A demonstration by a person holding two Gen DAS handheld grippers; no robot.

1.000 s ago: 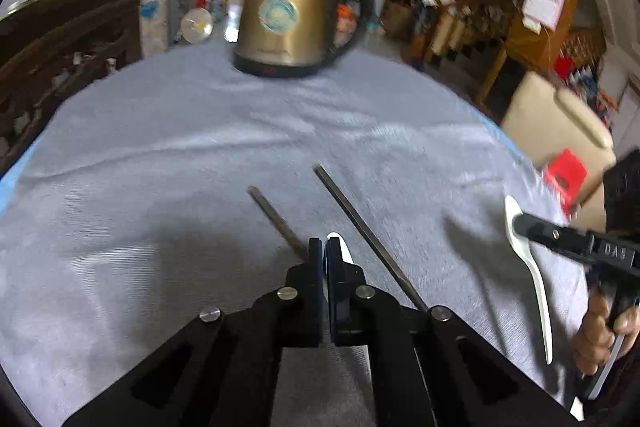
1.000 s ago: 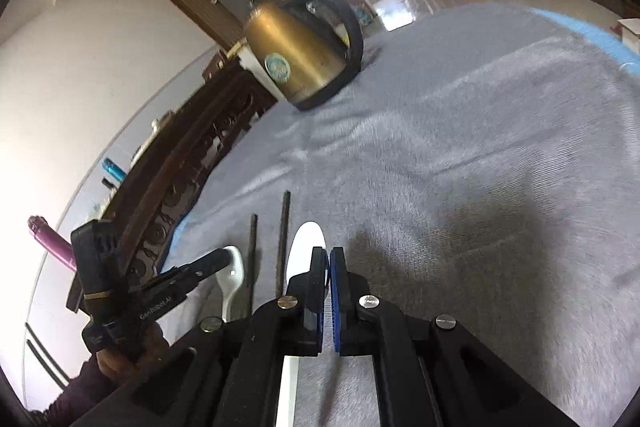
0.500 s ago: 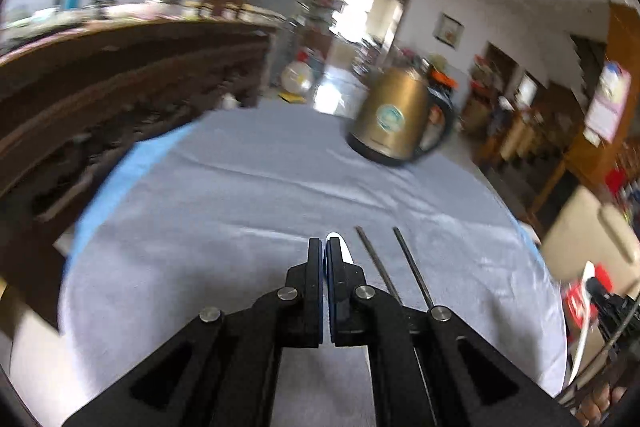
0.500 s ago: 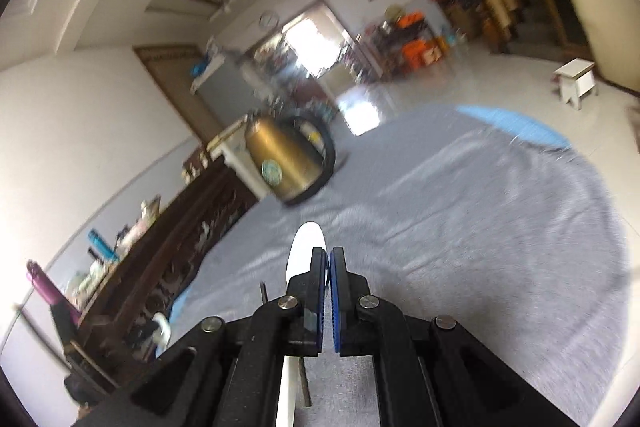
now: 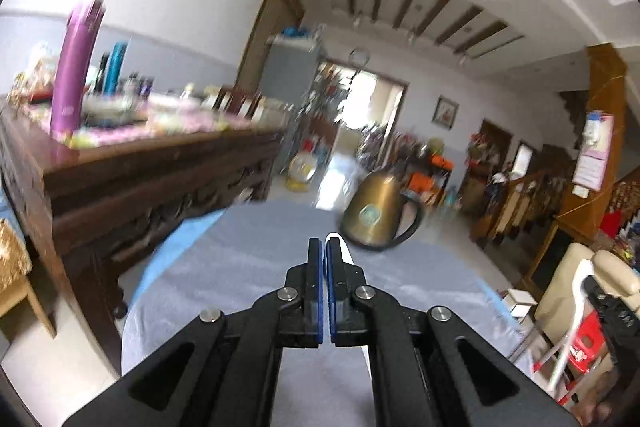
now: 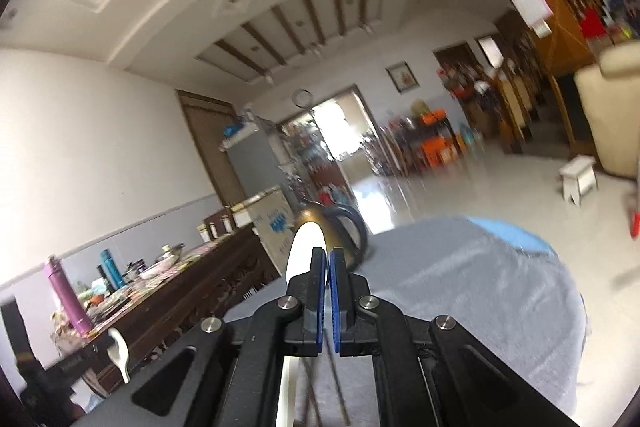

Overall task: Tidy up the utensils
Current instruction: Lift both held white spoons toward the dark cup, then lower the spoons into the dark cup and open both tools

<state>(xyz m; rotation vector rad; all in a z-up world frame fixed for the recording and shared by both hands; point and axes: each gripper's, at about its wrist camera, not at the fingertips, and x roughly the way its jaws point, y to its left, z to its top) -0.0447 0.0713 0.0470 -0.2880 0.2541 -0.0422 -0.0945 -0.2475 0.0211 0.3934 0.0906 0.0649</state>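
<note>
My left claw (image 5: 324,251) clamped on a smooth white spoon (image 5: 338,247), my right claw (image 6: 327,259) pinching a second glossy white spoon (image 6: 304,247), both above the grey woven bench (image 5: 248,267), rounded brass kettle (image 5: 374,215) beyond, thin metal chopsticks (image 6: 336,379) below

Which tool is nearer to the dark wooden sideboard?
Left. The left tool, gripping a white spoon, is at the table side beside the sideboard; the right tool, gripping another, is farther from it.
</note>
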